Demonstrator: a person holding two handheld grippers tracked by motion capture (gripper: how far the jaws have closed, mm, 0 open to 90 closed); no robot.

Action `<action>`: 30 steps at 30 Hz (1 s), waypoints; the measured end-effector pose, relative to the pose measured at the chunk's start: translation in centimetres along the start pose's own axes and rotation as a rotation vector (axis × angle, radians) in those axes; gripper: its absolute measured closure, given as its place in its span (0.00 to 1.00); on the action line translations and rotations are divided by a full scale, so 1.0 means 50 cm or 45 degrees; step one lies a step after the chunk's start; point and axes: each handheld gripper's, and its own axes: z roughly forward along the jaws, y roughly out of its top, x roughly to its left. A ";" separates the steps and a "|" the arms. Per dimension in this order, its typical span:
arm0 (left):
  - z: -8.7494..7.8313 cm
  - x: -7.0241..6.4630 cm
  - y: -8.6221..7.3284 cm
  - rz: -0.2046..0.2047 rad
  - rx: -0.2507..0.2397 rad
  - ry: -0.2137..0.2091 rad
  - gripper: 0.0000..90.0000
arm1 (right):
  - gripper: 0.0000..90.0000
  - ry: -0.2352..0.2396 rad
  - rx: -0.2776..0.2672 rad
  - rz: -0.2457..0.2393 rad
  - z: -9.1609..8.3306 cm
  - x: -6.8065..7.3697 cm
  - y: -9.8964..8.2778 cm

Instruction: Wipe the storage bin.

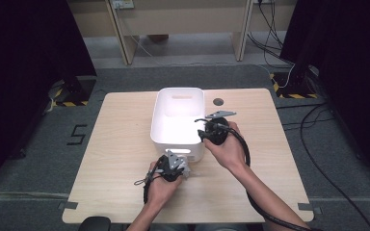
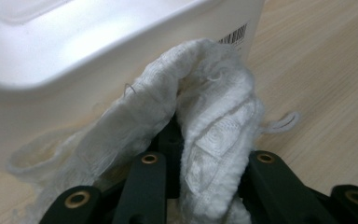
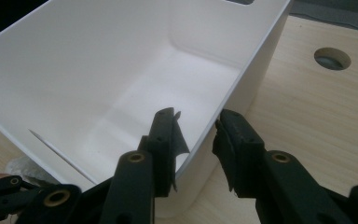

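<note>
White plastic bin (image 1: 177,120) sits mid-table on the wooden table (image 1: 115,159), and the work looks like getting a white cloth (image 2: 200,121) into it. Left gripper (image 1: 185,166) is clamped tight on the cloth, jaws nearly together w/ fabric bunched between them, right at the bin's near outside wall, low by the tabletop. Right gripper (image 3: 193,135) straddles the bin's right rim: one jaw inside, one outside, partly closed; seems to pinch the wall but can't tell if the pads really press. Bin interior is bare, so cloth isn't in yet. Risks, as I judge: cloth hangs loose around the left jaws w/ a small loop (image 2: 282,123) trailing onto the wood, so a lift could drag or snag it on the rim; thin lacy fabric may slip from the pinch or drape half outside the wall. If the right grip is loose, the light bin could slide or tip when the cloth pushes against it. Round hole (image 1: 218,102) in the tabletop is well apart, no issue. Count: 1 bin, 1 cloth, 2 grippers, 1 table, 1 hole.
</note>
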 end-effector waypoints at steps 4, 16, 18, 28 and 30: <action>-0.008 -0.003 0.008 -0.018 -0.034 -0.008 0.83 | 0.75 0.002 0.001 0.001 0.000 -0.001 0.000; -0.043 -0.010 0.042 -0.025 -0.114 -0.022 0.83 | 0.74 -0.004 -0.007 0.003 0.001 0.001 -0.002; -0.049 -0.009 0.047 -0.026 -0.119 -0.023 0.83 | 0.74 -0.001 -0.008 0.000 0.002 0.004 -0.002; -0.069 -0.009 0.066 -0.029 -0.145 -0.032 0.83 | 0.74 0.003 -0.007 0.012 0.003 0.006 -0.001; -0.073 -0.008 0.071 -0.020 -0.137 -0.029 0.83 | 0.74 0.003 -0.007 0.013 0.003 0.006 -0.001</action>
